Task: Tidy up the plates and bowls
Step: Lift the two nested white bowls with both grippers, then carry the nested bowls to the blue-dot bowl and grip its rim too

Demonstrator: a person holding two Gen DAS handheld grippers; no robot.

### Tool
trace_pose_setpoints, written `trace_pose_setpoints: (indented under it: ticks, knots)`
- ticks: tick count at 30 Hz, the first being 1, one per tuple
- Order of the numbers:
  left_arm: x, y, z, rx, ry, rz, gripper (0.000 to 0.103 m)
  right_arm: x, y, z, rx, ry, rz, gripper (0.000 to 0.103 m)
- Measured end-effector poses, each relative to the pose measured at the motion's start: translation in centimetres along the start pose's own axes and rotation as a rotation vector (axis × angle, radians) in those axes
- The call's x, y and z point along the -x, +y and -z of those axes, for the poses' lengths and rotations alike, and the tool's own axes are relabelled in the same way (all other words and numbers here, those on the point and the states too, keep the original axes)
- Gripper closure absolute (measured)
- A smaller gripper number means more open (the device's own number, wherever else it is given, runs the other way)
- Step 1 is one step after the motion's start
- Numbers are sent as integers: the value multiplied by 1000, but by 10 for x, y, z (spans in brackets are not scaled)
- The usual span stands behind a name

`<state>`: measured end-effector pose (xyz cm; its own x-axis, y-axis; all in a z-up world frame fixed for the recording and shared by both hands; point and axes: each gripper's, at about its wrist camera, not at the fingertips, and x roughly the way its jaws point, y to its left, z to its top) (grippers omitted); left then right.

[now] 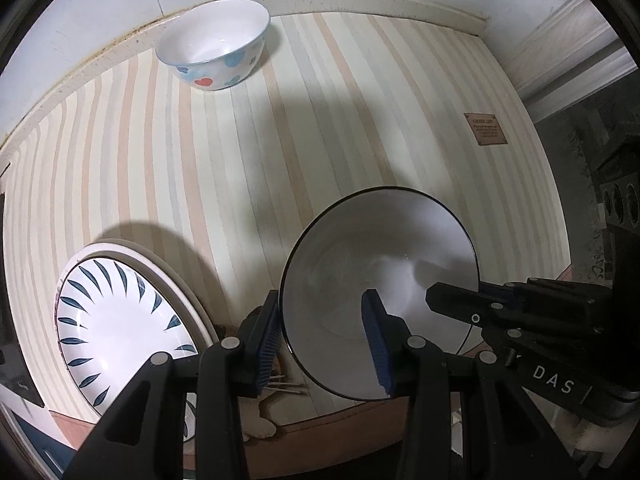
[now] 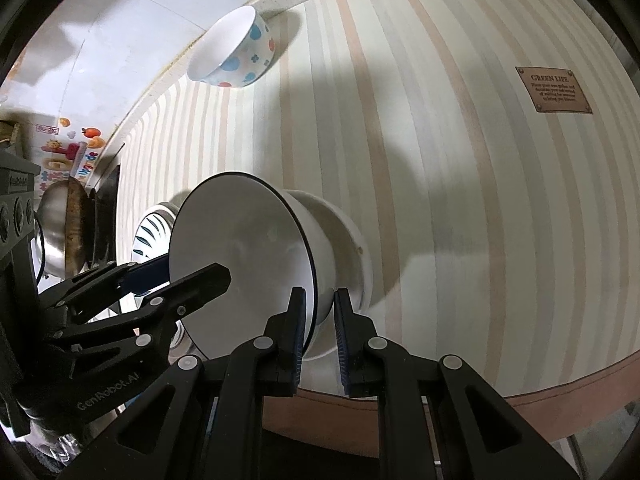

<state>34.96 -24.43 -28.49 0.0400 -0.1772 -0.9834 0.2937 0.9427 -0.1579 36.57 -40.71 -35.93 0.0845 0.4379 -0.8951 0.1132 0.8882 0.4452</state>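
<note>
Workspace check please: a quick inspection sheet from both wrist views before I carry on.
Surface: striped mat with a brown label, on a counter.
Job's things: black-rimmed bowl held by both grippers; dotted bowl by the back wall; leaf-pattern plate stacked on a larger plate.
Clutter: small sticks at the mat's near edge.
Grippers: left gripper straddles the bowl's rim; right gripper pinches the opposite rim.
Cables: nothing seen.
Surroundings: metal pan, wall stickers.
</note>
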Motion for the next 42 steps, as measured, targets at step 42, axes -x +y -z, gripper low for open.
trace_pose_setpoints:
  ticks: [42]
  knots:
    - [56,70,-56,190,-146,-75,61,50,16,-65,58,-32,-11,63]
